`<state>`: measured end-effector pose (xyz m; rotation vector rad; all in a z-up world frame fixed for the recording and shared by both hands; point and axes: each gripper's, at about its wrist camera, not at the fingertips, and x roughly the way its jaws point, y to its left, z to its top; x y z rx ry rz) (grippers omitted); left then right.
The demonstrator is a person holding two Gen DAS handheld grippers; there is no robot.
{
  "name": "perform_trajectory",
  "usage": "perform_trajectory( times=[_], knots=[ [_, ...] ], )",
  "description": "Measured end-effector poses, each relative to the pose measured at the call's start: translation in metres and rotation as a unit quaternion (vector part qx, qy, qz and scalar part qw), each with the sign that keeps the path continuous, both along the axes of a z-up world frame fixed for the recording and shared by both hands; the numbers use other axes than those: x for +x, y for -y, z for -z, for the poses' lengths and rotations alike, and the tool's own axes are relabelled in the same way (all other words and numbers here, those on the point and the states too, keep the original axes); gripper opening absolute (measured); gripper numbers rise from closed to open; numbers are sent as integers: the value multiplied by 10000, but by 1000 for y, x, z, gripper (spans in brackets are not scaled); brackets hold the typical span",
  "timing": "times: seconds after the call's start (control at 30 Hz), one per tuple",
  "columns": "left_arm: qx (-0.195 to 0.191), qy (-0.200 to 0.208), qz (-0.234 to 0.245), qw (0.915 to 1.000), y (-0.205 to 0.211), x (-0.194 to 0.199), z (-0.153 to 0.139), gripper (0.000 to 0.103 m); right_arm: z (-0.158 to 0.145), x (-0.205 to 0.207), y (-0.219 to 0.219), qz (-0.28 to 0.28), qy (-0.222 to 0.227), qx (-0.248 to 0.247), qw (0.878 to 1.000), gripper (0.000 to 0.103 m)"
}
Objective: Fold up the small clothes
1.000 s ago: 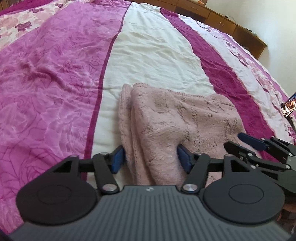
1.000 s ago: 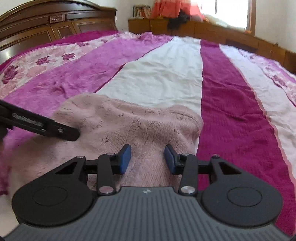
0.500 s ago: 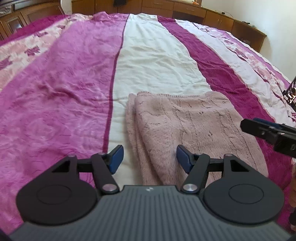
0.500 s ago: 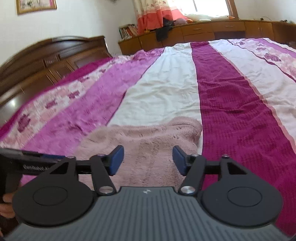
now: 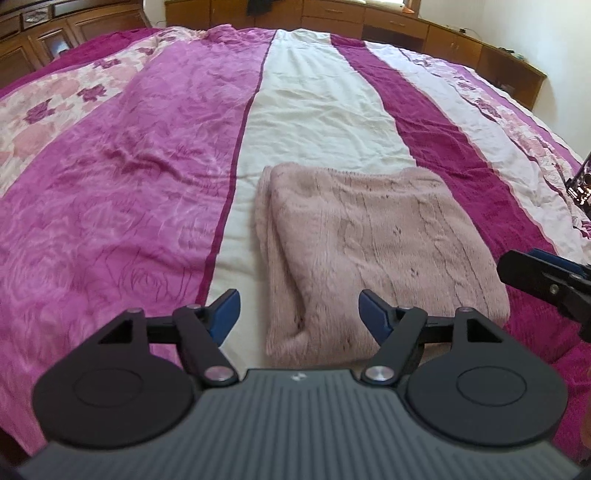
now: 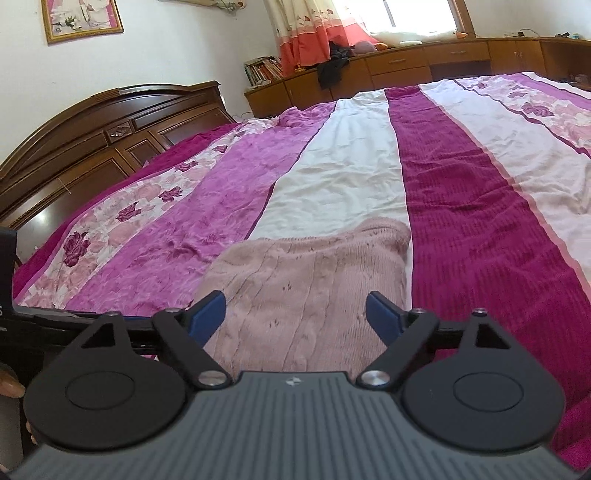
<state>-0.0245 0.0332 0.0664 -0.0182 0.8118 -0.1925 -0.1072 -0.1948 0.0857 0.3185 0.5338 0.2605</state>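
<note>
Pink knit garment (image 5: 373,251) lies folded flat on striped bedspread (image 5: 147,184), across the white and dark magenta stripes. Left gripper (image 5: 300,314) and right gripper (image 6: 294,314) hover above its near edge (2 jaw pairs spread wide, nothing held).

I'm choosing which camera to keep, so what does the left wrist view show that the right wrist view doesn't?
Only the left wrist view shows the stacked layers along the folded pink knit sweater's left edge, and the right tongs beside it.

Only the right wrist view shows the wooden headboard, framed picture, curtain and bookshelf.

Both show the sweater on the striped bedspread, with open tongs off it.
</note>
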Motion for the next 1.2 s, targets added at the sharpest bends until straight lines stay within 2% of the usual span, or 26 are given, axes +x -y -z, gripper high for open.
perform_trajectory(
  times=[0.17, 0.43, 0.8, 1.2],
  knots=[
    [-2, -160, -94, 9998, 2, -13, 11, 75, 8, -16, 0, 42, -103, 15, 9999, 93],
    [244, -311, -87, 9992, 13, -28, 28, 76, 28, -27, -5, 143, -371, -149, 9991, 96],
    [452, -562, -131, 9973, 19, -28, 46, 76, 58, -19, -10, 150, -891, -183, 9957, 96],
    [542, -614, -84, 9966, 25, -27, 53, 76, 68, -14, -7, 184, -1078, -116, 9939, 96]
  ],
)
